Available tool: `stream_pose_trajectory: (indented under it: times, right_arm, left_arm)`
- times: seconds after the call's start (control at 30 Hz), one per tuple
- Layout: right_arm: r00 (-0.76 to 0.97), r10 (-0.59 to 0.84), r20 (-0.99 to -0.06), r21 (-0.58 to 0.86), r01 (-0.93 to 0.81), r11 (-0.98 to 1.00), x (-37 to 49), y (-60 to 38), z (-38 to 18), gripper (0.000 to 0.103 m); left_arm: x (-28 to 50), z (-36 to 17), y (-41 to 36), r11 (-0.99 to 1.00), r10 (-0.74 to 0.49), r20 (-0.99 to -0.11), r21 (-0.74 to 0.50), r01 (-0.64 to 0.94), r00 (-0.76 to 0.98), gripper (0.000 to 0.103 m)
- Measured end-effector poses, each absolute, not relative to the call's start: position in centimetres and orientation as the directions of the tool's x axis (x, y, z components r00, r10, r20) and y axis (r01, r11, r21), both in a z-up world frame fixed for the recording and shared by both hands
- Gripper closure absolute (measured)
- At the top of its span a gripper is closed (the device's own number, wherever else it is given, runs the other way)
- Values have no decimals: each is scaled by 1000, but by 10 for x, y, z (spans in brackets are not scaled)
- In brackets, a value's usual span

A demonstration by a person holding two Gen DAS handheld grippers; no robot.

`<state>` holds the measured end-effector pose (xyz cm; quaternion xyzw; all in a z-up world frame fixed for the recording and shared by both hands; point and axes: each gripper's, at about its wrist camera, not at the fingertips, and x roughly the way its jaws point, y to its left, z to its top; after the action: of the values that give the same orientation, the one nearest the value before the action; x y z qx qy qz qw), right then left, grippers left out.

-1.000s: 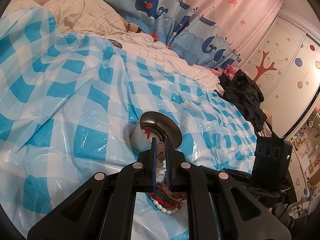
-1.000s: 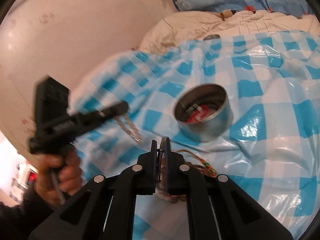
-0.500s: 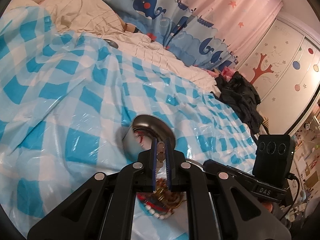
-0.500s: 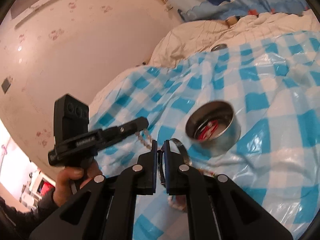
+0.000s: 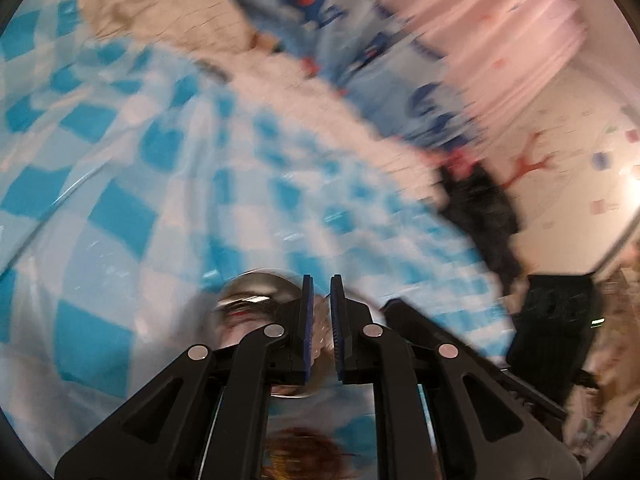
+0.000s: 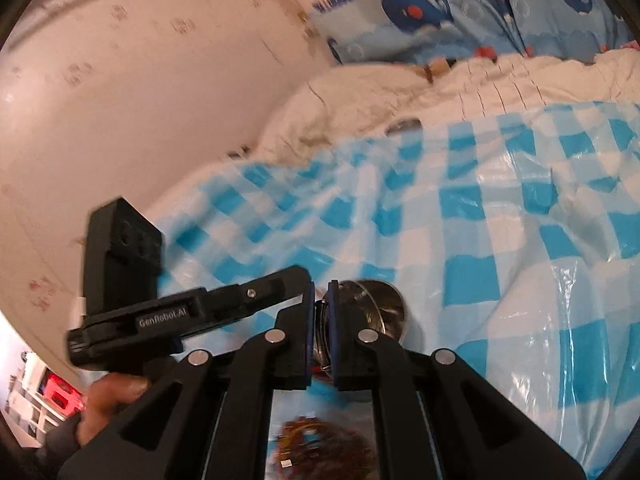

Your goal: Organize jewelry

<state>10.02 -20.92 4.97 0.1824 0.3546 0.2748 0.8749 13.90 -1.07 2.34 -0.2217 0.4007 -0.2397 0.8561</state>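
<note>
The right gripper point(image 6: 319, 296) has its two blue-lined fingers point(image 6: 307, 320) drawn close together on a thin silver bangle point(image 6: 370, 304), a hoop of shiny metal wire that passes between the pads and arcs out to the right over the tin point(image 6: 386, 312). That tin is a round, low-walled bowl of polished steel standing just beyond and under the fingertips, touching the crinkled sheet. The left gripper point(image 5: 319, 292) also has its fingers narrow, with something pale and blurred in the slot between them; whether it is pinched there I cannot tell (the whole left view is smeared by motion). In the left view the tin point(image 5: 256, 300) sits just left of the fingertips, with a red item point(image 5: 240, 314) showing inside it. A tangled heap of brownish beaded strings point(image 6: 316, 452) lies on the sheet close under the right gripper, near the tin. In the right view the left gripper point(image 6: 308, 280) comes in from the left with its tip just beside the right one, held by a hand point(image 6: 116, 396). Everything rests on a glossy plastic sheet point(image 6: 500, 240) checked in blue and white, spread over a rumpled cream quilt point(image 6: 400, 88). Behind hangs a curtain point(image 6: 460, 4) printed with blue whales.
</note>
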Motion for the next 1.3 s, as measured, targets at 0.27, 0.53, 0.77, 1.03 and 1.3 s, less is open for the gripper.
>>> stream_pose_trajectory:
  times: [0.27, 0.53, 0.77, 1.03, 1.3]
  right_arm:
    - [588, 635, -501, 589, -306, 748, 101, -221, 45, 67]
    - [584, 568, -579, 570, -209, 795, 61, -242, 39, 57]
    - [517, 556, -651, 587, -123, 801, 41, -250, 2, 56]
    - [530, 519, -670, 563, -93, 821, 46, -251, -4, 49]
    - [527, 527, -667, 569, -97, 816, 47, -249, -4, 42]
  left_arm:
    - [119, 36, -2, 850, -505, -613, -477, 225, 607, 73]
    - [93, 19, 20, 860, -497, -669, -462, 215, 552, 71]
    - [67, -3, 4, 857, -515, -719, -435, 276, 467, 71]
    - [62, -9, -29, 868, -483, -753, -344, 358, 447, 71]
    - [53, -16, -40, 877, -432, -791, -256, 407, 434, 71]
